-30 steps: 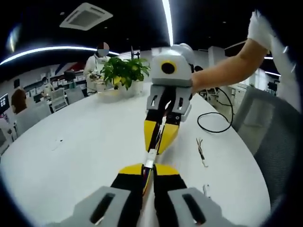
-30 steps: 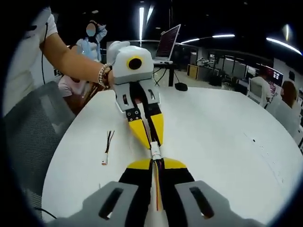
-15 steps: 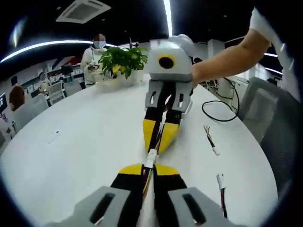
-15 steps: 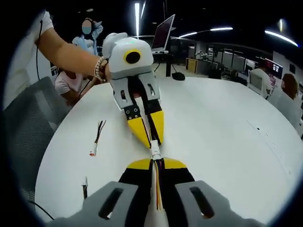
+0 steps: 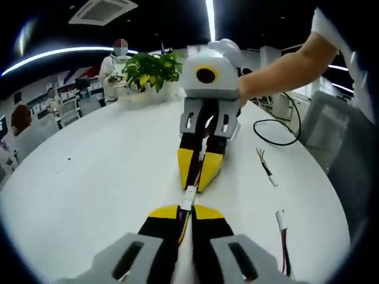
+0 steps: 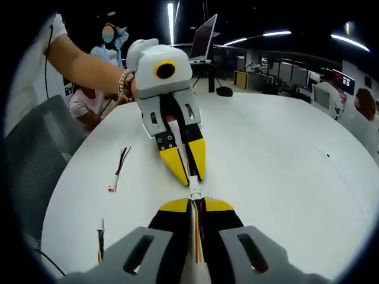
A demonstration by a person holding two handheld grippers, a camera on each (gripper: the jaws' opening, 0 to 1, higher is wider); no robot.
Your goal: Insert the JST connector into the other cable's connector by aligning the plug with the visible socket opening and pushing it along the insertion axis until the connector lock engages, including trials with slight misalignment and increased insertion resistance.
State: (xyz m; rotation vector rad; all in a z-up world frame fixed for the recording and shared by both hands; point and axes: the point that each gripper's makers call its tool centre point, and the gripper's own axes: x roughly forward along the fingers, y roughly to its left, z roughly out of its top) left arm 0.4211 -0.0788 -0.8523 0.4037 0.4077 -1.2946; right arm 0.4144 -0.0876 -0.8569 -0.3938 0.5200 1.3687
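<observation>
Two grippers [image 5: 188, 208] [image 6: 195, 208], two spare cables [image 6: 116, 171] [image 6: 100, 236]

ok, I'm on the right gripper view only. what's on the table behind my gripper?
Observer: A potted plant stands near the far edge of the table, behind the right gripper.
Operator: anyone near it?
Observer: Yes, a person in white is right behind the plant, beyond the table.
Operator: anything overhead there?
Observer: A square ceiling vent, up and left of the plant in the left gripper view.
</observation>
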